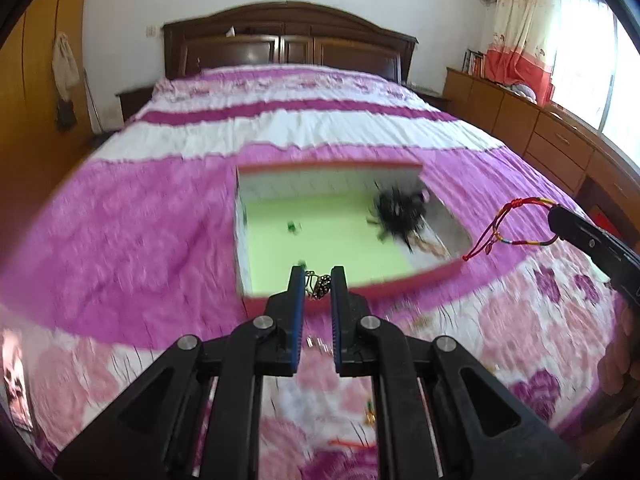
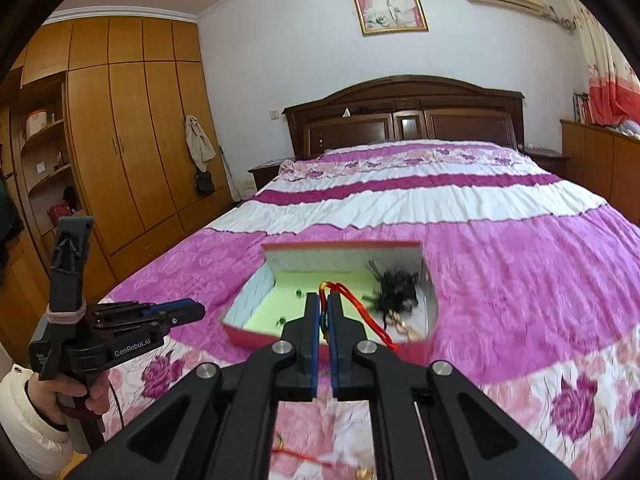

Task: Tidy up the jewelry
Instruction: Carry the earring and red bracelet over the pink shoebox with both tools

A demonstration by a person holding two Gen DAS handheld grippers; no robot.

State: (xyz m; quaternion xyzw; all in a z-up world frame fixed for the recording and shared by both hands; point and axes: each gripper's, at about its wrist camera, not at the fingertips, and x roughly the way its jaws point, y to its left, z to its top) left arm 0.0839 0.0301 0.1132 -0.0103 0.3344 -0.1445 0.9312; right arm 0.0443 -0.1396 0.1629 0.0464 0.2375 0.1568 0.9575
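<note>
An open red box (image 1: 404,278) with a pale green floor lies on the bed; it also shows in the right wrist view (image 2: 256,334). A black tangled piece (image 1: 398,206) and small green beads (image 1: 293,227) lie inside it. My left gripper (image 1: 317,280) is shut on a dark beaded piece of jewelry (image 1: 320,286) over the box's near edge. My right gripper (image 2: 324,300) is shut on a red cord bracelet (image 2: 360,312) and holds it over the box; in the left wrist view the bracelet (image 1: 500,228) hangs beside the box's right wall.
A pink and purple floral bedspread (image 2: 500,248) covers the bed. Small loose jewelry pieces (image 1: 370,416) lie on it near me, some seen under the right gripper (image 2: 304,456). A wooden wardrobe (image 2: 132,140) stands left, a low cabinet (image 1: 540,128) right.
</note>
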